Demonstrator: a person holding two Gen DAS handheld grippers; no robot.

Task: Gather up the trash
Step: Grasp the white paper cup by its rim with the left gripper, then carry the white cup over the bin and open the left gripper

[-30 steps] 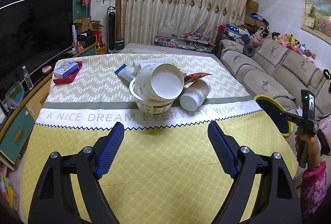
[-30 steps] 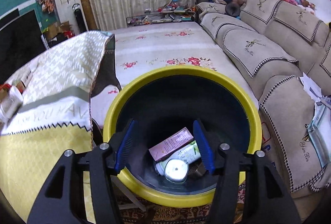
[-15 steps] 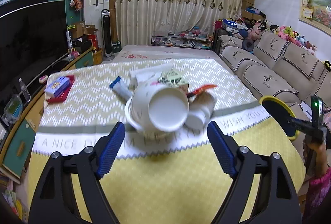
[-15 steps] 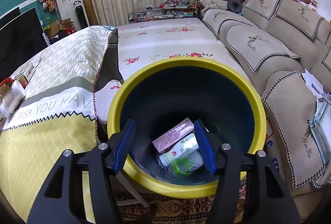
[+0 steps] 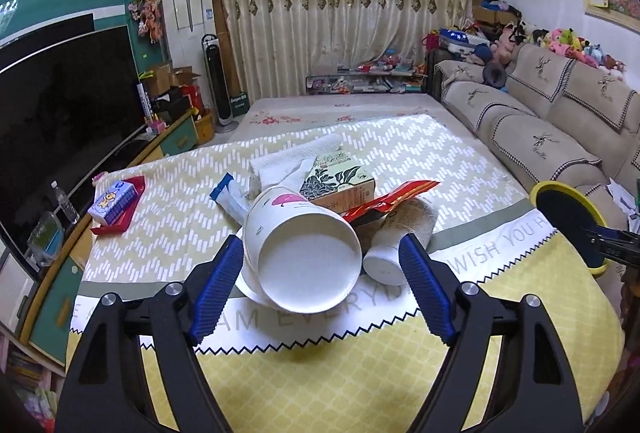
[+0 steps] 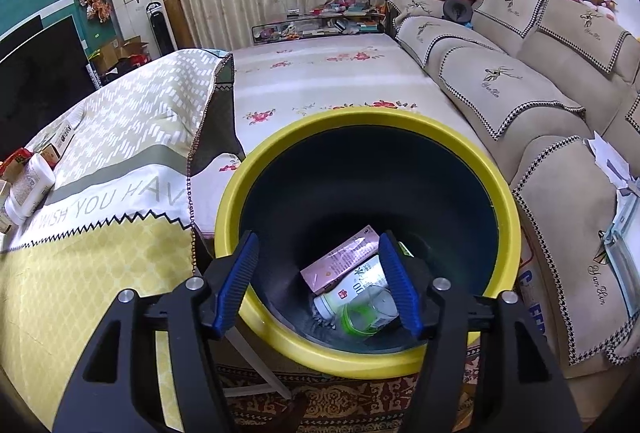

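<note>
The left gripper [image 5: 322,283] gapes wide around a white paper cup [image 5: 302,253] lying tipped, mouth toward it, between its blue pads [image 5: 216,287].

White paper cup [image 5: 304,253] tipped on its side, mouth facing near, white bottle [image 5: 400,237] lying just right, red wrapper [image 5: 390,201] across both, yellow-rimmed bin [image 6: 360,233] holding a pink carton [image 6: 340,261]

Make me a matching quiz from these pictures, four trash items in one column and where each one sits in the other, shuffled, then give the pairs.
1. paper cup
2. pink carton
3. red wrapper
4. white bottle

A. inside the yellow-rimmed bin
B. on its side by the left gripper's right finger
C. draped over bottle and cup
D. mouth toward the camera, between the open left fingers

Pairs: 1-D, 2-A, 3-C, 4-B
</note>
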